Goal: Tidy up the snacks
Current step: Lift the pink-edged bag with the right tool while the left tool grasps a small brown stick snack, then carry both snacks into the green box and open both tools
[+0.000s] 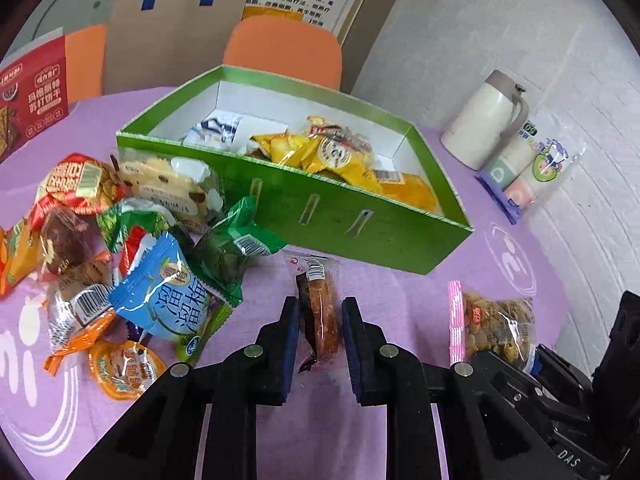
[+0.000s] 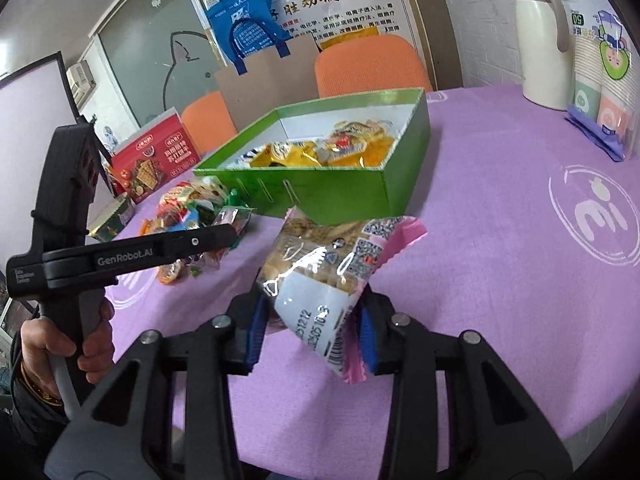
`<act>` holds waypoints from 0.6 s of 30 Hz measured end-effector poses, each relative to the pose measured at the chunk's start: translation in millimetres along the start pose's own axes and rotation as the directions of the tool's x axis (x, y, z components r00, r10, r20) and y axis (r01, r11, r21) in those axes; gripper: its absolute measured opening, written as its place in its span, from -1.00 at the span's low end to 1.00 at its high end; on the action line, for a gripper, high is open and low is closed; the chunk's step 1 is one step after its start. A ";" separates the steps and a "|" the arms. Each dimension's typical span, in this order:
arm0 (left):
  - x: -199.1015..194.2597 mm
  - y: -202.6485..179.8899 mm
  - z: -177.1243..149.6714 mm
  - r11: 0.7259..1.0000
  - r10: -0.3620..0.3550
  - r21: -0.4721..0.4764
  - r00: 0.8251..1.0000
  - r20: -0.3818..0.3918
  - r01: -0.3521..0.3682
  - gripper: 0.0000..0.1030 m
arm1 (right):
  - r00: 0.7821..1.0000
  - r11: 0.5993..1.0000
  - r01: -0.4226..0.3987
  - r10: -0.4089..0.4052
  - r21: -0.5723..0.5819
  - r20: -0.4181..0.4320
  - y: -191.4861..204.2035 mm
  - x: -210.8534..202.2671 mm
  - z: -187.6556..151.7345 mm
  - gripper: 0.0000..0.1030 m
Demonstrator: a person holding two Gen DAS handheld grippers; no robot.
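1. Left wrist view: the left gripper [image 1: 320, 308] is clamped narrow on a slim brown snack bar [image 1: 320, 312] in clear wrap, short of the near wall of the green box [image 1: 340, 216].
2. Right wrist view: the right gripper [image 2: 312, 320] pinches a pink-edged nut packet [image 2: 332, 272] by its lower end, jaws part closed on the bag, which looks clear of the purple tablecloth [image 2: 500, 280].
3. Several yellow packets [image 1: 336, 152] already lie in the box; a loose snack pile [image 1: 132, 248] waits just beside its left end.
4. To do this step well, I judge that both packets should be lifted above the box's near wall before moving forward, since a low packet would push the light box.
5. Bring 1 gripper in at a time so the 2 do not meet over the box.
6. Release over the bare white floor at the box's far left end, not onto the heaped yellow packets.
7. Keep the nut packet's grip firm: held by 1 end, it may swing or slip.
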State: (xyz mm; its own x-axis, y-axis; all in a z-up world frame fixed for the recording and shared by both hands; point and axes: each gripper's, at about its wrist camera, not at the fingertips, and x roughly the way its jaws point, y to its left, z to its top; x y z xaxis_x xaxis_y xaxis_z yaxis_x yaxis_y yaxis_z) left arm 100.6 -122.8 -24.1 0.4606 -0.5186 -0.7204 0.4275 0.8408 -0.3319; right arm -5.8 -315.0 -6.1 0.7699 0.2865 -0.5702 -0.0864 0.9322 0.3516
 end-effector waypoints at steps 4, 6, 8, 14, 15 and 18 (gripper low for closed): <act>-32.4 -12.2 20.0 0.998 -0.031 0.048 0.996 0.086 0.027 -0.59 | 0.997 0.999 -0.032 0.032 -0.005 0.071 4.7 -4.4 30.9 -0.21; -42.0 -15.0 34.4 0.998 -0.046 0.058 0.992 0.116 0.039 -0.59 | 0.994 0.999 -0.038 0.039 -0.014 0.100 6.8 -1.4 47.0 -0.21; -48.2 -15.8 49.5 0.998 -0.028 0.064 0.988 0.151 0.018 -0.59 | 0.992 0.999 -0.039 0.042 -0.021 0.117 7.5 6.5 62.3 -0.21; -40.6 -2.3 94.0 0.999 0.017 0.029 0.985 0.173 -0.022 -0.59 | 0.994 0.999 -0.043 0.044 -0.019 0.096 4.5 59.6 102.2 -0.21; -36.9 1.9 100.8 0.999 0.028 0.020 0.985 0.170 -0.032 -0.59 | 0.995 0.999 -0.045 0.047 -0.018 0.087 3.4 67.5 106.6 -0.21; -24.1 12.7 116.2 0.999 0.050 -0.007 0.986 0.156 -0.049 -0.59 | 0.997 0.998 -0.055 0.055 -0.002 0.049 0.9 100.9 118.5 -0.21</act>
State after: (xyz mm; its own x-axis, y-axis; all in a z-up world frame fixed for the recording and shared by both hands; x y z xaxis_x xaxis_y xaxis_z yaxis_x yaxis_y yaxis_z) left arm 185.3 -117.6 59.9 0.5970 -0.4939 -0.6322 0.3990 0.8664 -0.3002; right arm 146.7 -311.6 24.6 0.7941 0.3263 -0.5129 -0.1299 0.9153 0.3811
